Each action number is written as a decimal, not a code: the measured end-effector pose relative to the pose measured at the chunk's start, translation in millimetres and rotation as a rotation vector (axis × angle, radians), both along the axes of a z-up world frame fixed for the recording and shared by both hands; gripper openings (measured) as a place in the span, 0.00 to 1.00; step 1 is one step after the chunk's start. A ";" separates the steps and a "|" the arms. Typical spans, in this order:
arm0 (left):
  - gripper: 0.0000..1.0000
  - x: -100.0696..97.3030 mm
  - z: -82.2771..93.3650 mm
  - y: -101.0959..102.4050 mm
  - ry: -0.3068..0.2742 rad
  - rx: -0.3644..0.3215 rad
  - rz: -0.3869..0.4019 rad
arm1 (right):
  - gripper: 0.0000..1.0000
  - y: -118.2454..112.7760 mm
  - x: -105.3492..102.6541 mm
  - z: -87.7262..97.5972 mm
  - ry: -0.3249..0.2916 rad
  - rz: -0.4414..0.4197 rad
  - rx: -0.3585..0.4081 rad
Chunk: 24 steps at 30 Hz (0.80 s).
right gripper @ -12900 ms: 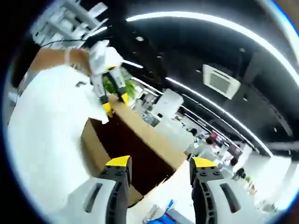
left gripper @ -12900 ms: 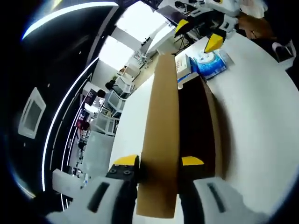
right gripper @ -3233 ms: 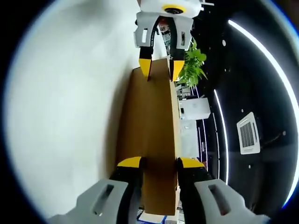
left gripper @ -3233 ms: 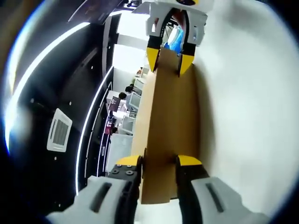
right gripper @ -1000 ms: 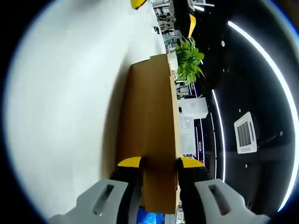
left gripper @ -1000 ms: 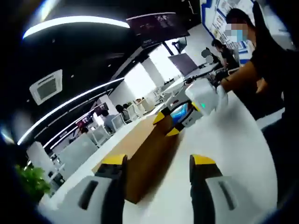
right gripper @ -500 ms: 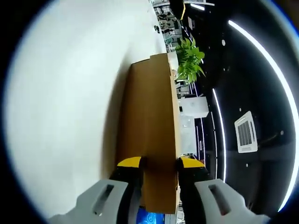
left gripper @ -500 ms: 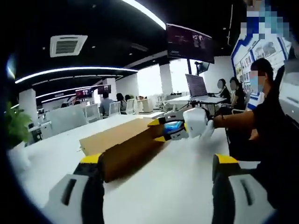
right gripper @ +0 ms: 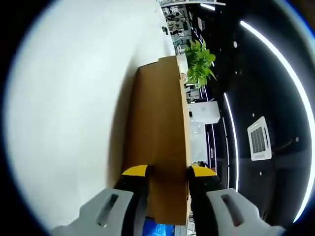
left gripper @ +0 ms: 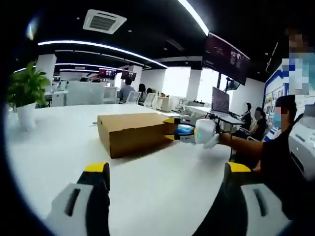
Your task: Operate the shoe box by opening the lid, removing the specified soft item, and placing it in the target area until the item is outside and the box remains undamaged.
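The shoe box (left gripper: 134,132) lay closed on the white table (left gripper: 147,196), its lid on. The right gripper (right gripper: 166,170) clamped the box's near end between its jaws. The left gripper (left gripper: 165,169) hung well back from the box, jaws spread wide. A potted plant (left gripper: 24,96) stood beyond.

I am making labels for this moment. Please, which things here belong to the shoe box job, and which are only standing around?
Job:
- cardboard shoe box, lid down
- right gripper, fingers closed on the box end
- left gripper, open, away from the box
- blue item near the box end

Around:
- white table
- potted plant
- seated people
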<state>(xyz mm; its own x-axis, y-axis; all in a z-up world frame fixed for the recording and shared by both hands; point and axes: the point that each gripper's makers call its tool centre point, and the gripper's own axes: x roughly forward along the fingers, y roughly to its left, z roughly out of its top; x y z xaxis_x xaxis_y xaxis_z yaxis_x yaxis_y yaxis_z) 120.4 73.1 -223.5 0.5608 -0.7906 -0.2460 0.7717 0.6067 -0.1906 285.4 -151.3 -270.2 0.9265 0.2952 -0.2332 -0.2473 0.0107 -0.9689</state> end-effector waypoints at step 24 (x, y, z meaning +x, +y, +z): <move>0.99 -52.3 12.9 40.1 -0.019 0.157 0.103 | 0.35 1.9 -0.2 -1.3 -0.021 -0.015 -0.025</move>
